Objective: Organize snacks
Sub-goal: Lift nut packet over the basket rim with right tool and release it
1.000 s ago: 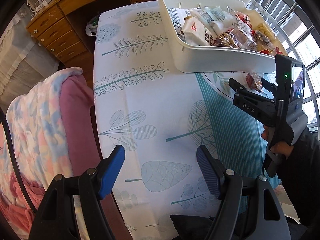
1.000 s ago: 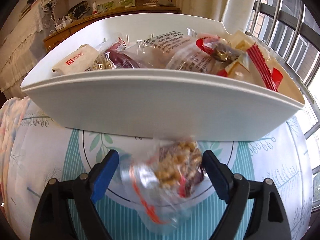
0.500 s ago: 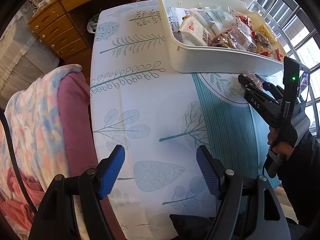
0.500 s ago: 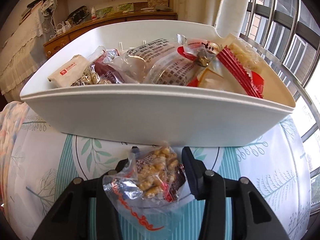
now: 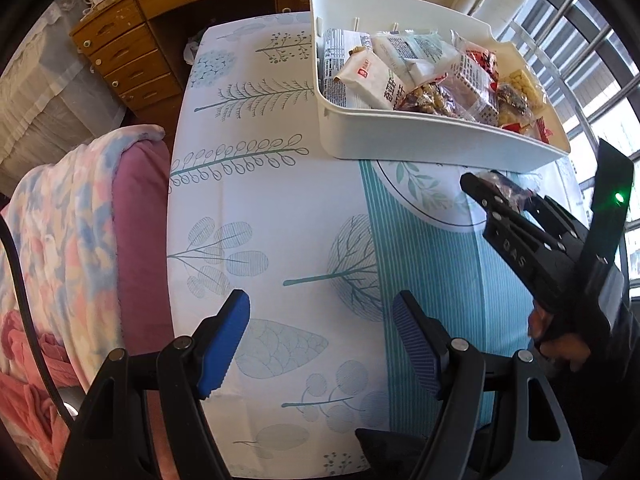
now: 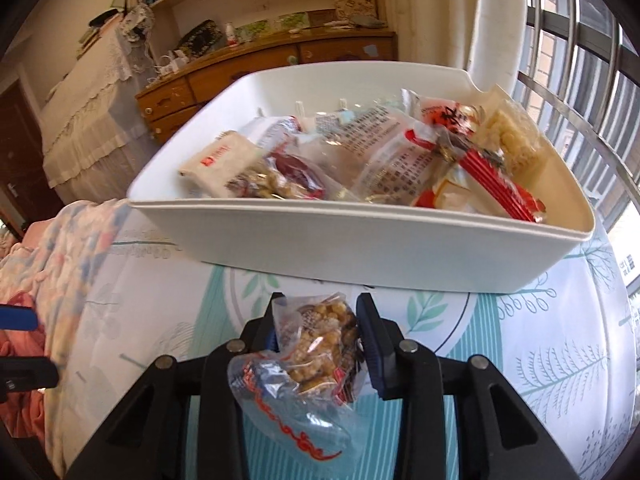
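There are two grippers: the left gripper (image 5: 320,320) and the right gripper (image 6: 318,332). There is one white bin (image 6: 360,248) on one table (image 5: 272,208), at the far right of it. One clear snack bag (image 6: 316,344) is near the bin, outside of it. Inside the bin lie many snack packets (image 6: 384,164); the exact number I cannot tell, because they overlap. One wooden desk (image 5: 132,52) stands far left.

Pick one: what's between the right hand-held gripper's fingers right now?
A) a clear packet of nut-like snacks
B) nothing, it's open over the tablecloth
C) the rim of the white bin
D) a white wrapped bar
A: the right hand-held gripper has just been closing and now pinches the clear snack packet in front of the white bin, not touching the bin.
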